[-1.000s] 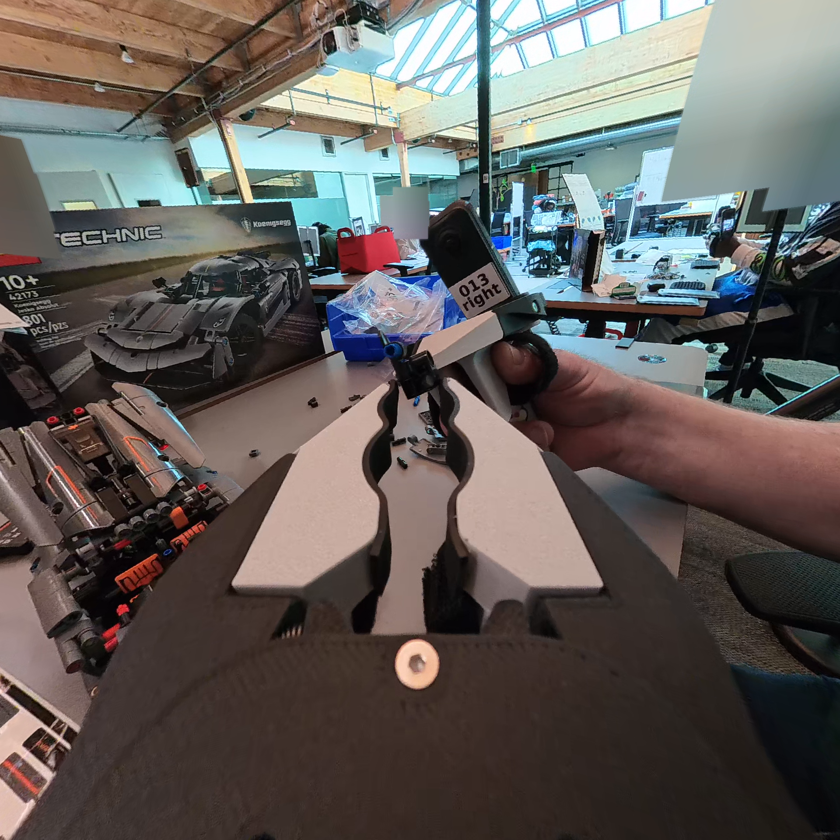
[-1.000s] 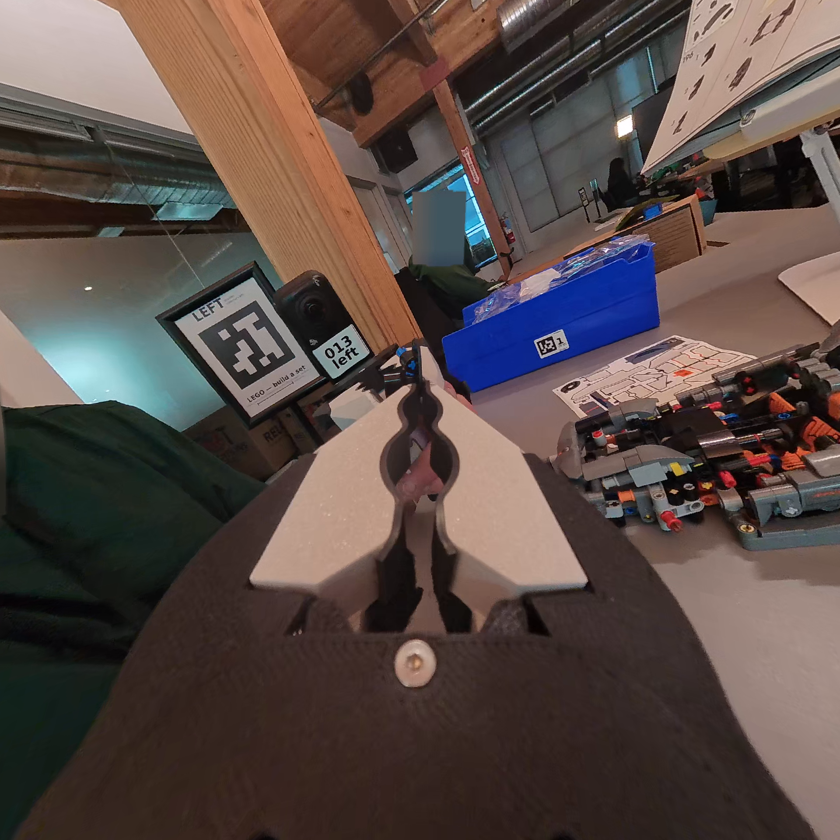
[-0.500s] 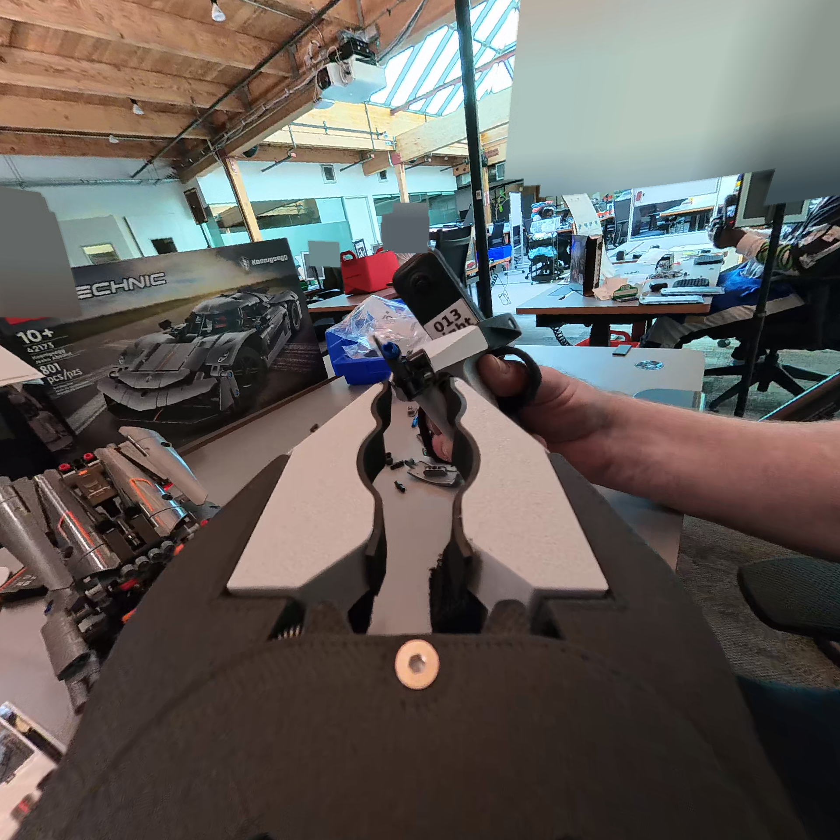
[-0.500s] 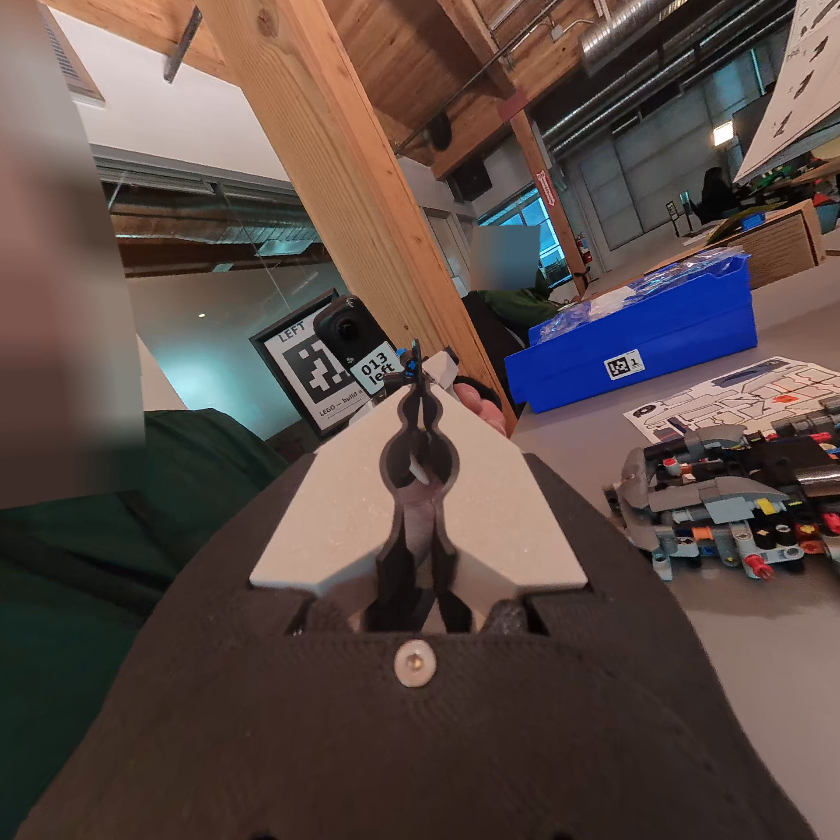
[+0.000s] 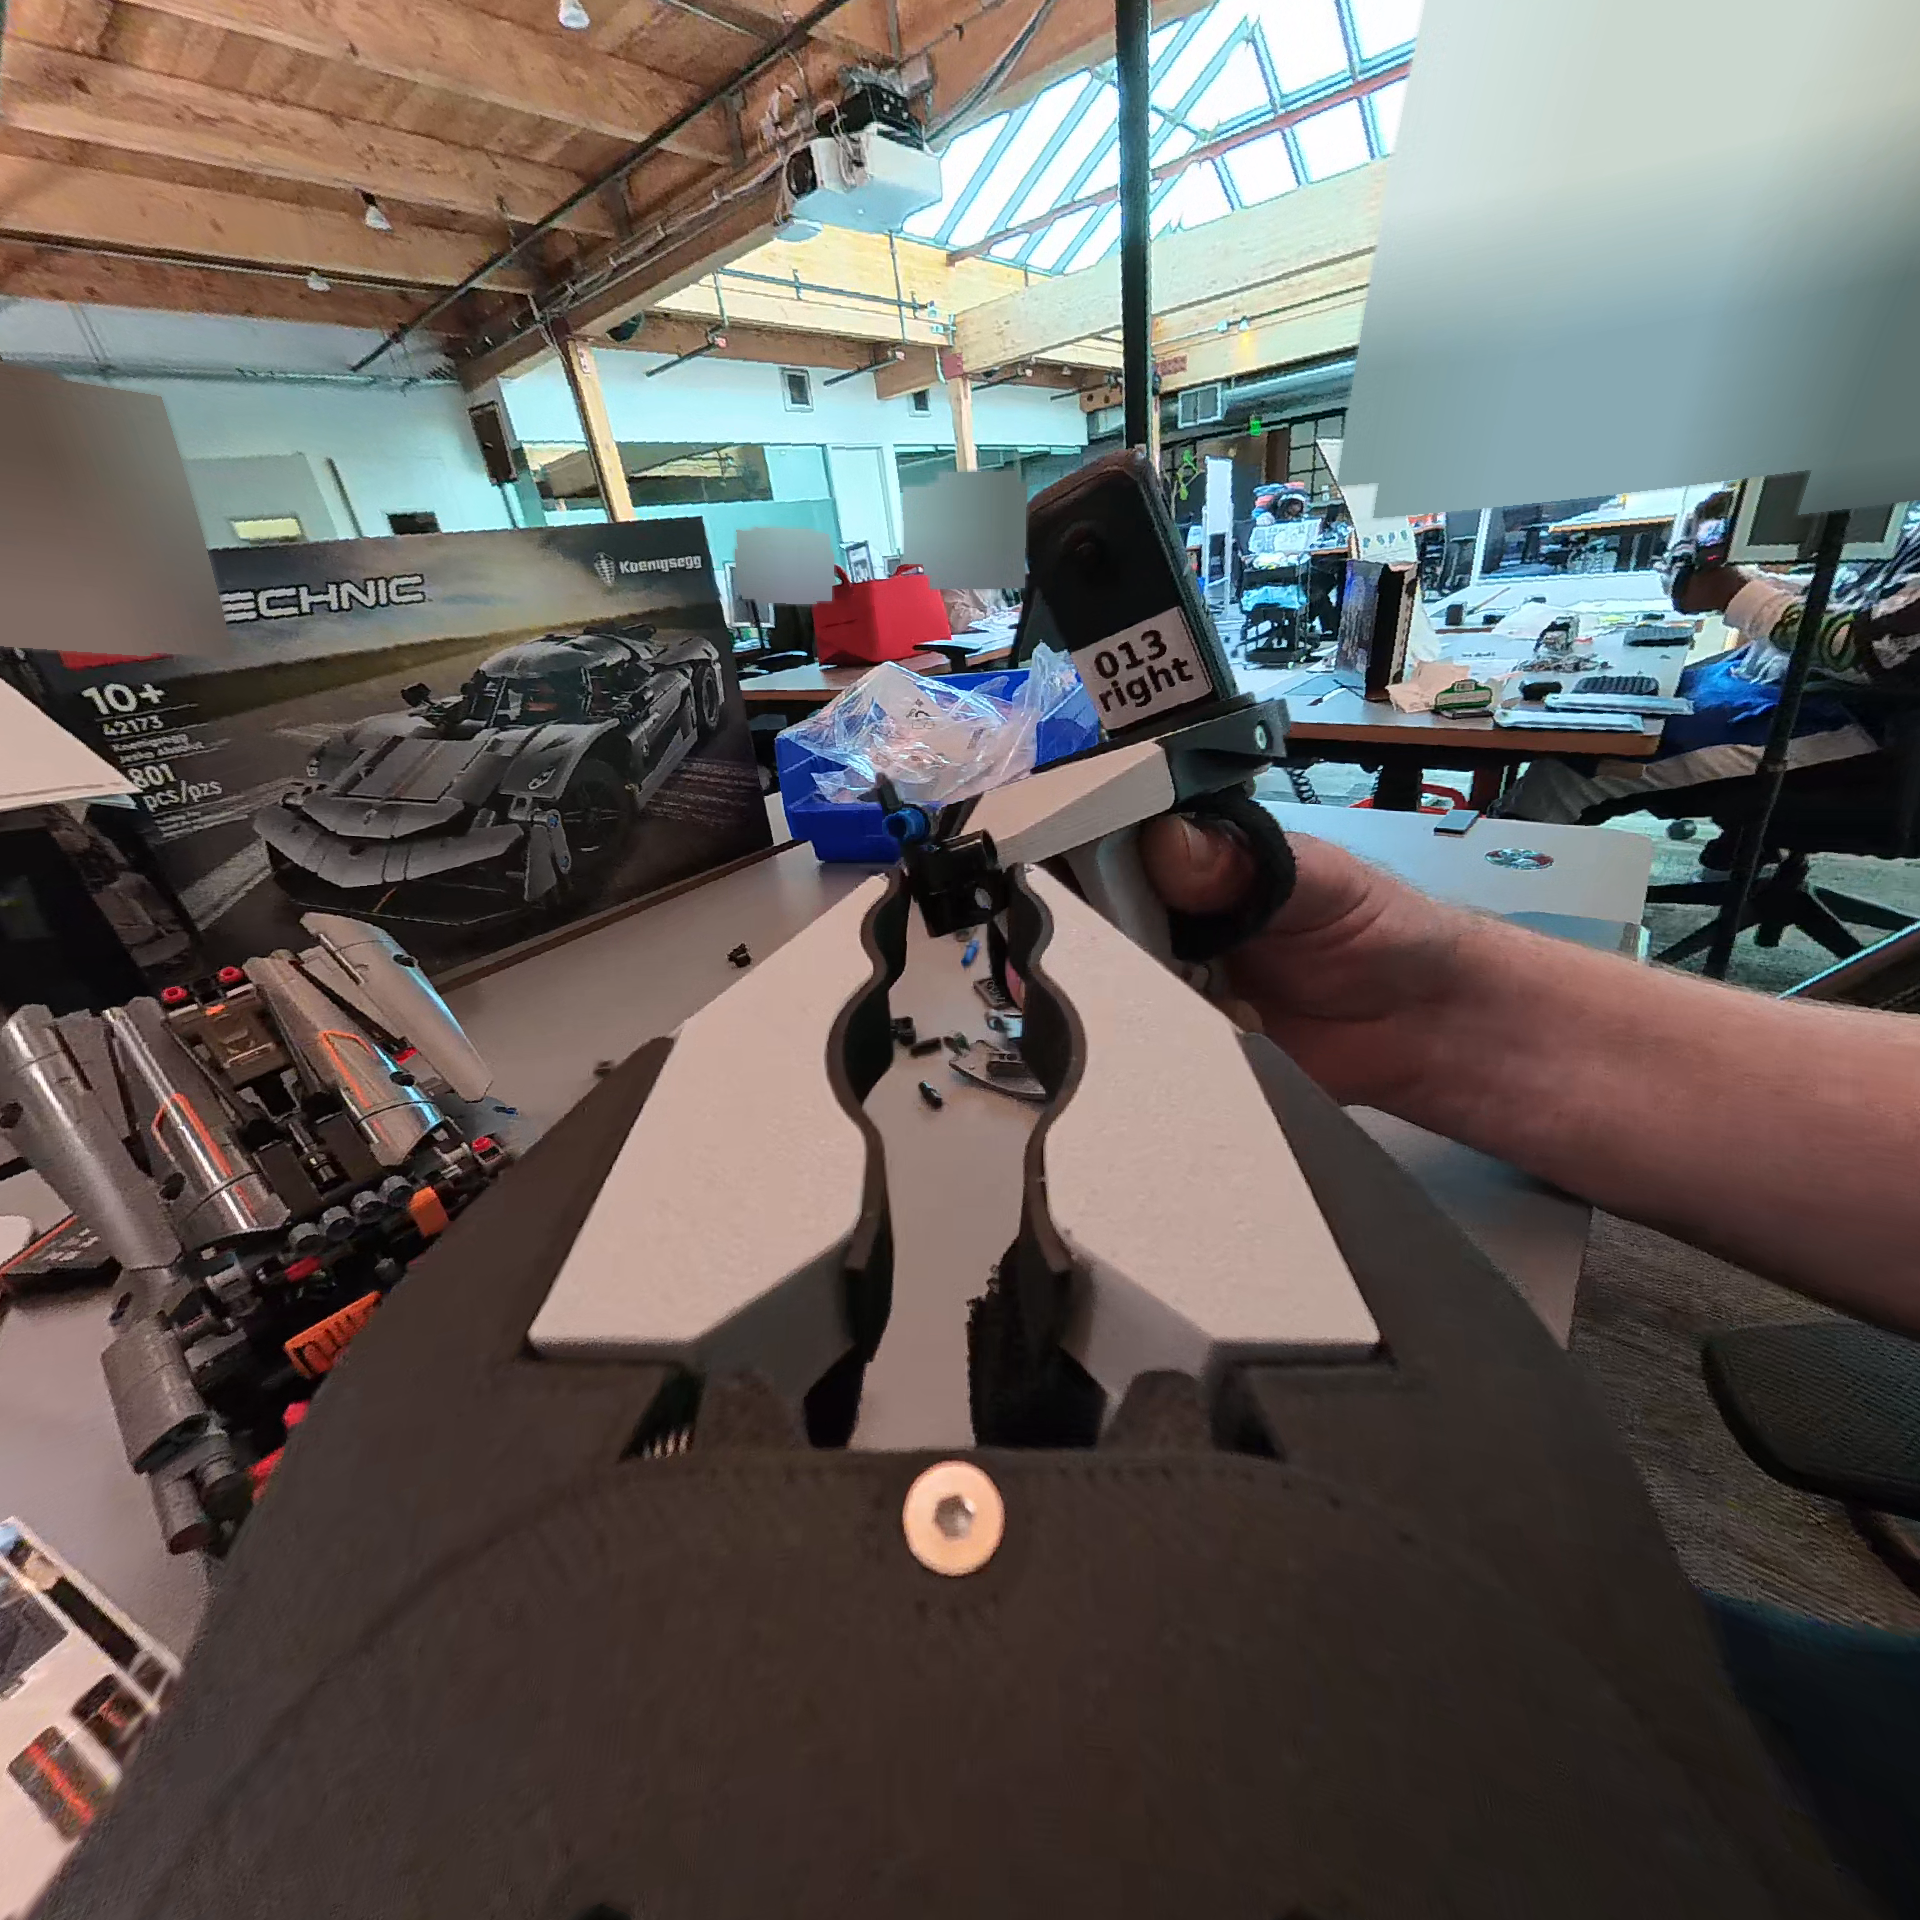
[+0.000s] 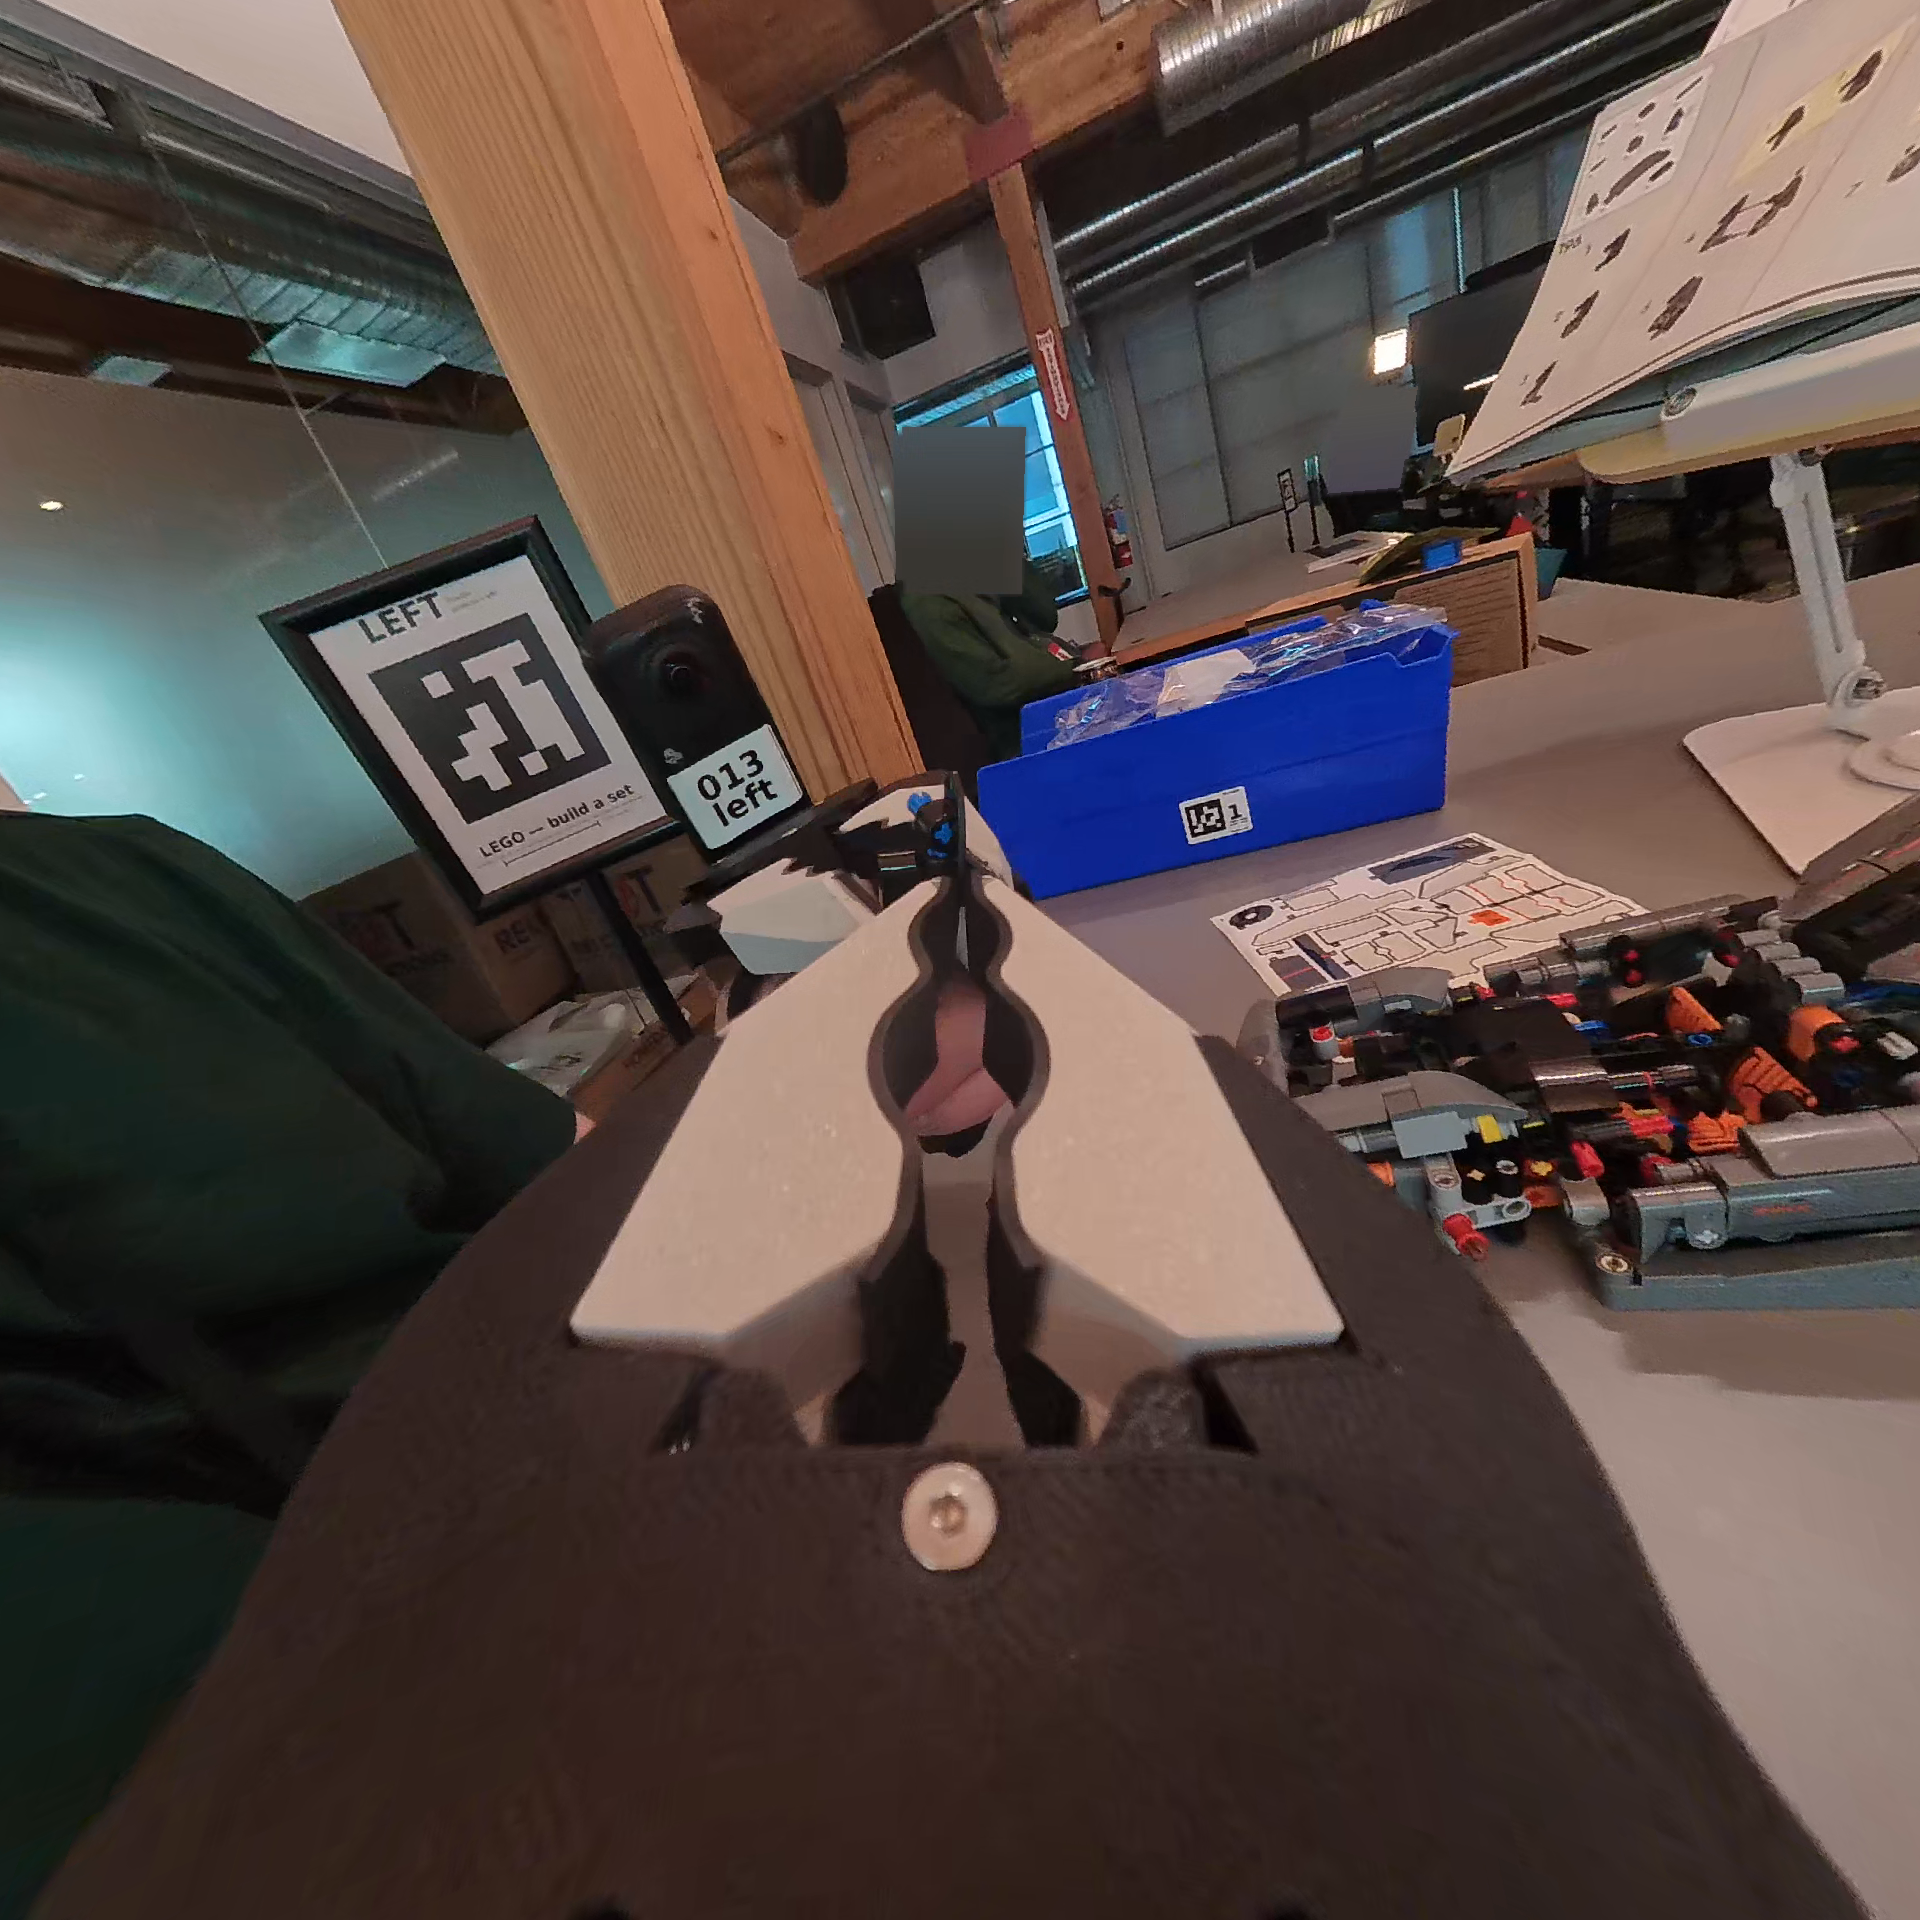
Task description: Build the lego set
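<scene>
My left gripper [image 5: 954, 888] is shut on a small black lego piece [image 5: 948, 871] with a blue pin, held above the table. My right gripper [image 6: 951, 883] is shut on the same small black piece [image 6: 940, 831] from the opposite side. In the left wrist view the right gripper [image 5: 997, 826] reaches in from the right, held by a hand [image 5: 1330, 966]. In the right wrist view the left gripper [image 6: 831, 894] is just beyond my fingertips. The partly built grey, black and orange car model [image 5: 260, 1122] lies on the table, and also shows in the right wrist view [image 6: 1610, 1091].
The set's box [image 5: 468, 727] stands at the back. A blue bin [image 6: 1247, 758] holds plastic bags. A sticker sheet [image 6: 1423, 904] lies by the model. An instruction booklet [image 6: 1714, 229] sits on a white stand. Loose small pieces [image 5: 977, 1060] lie below the grippers. A chair [image 5: 1818, 1392] is at the table edge. Only a small space, under 4 cm, lies between the two pairs of fingers.
Both grippers stay closed together on the small black piece. The pair has shifted and tilted slightly, and the car model now shows more fully in both views.
</scene>
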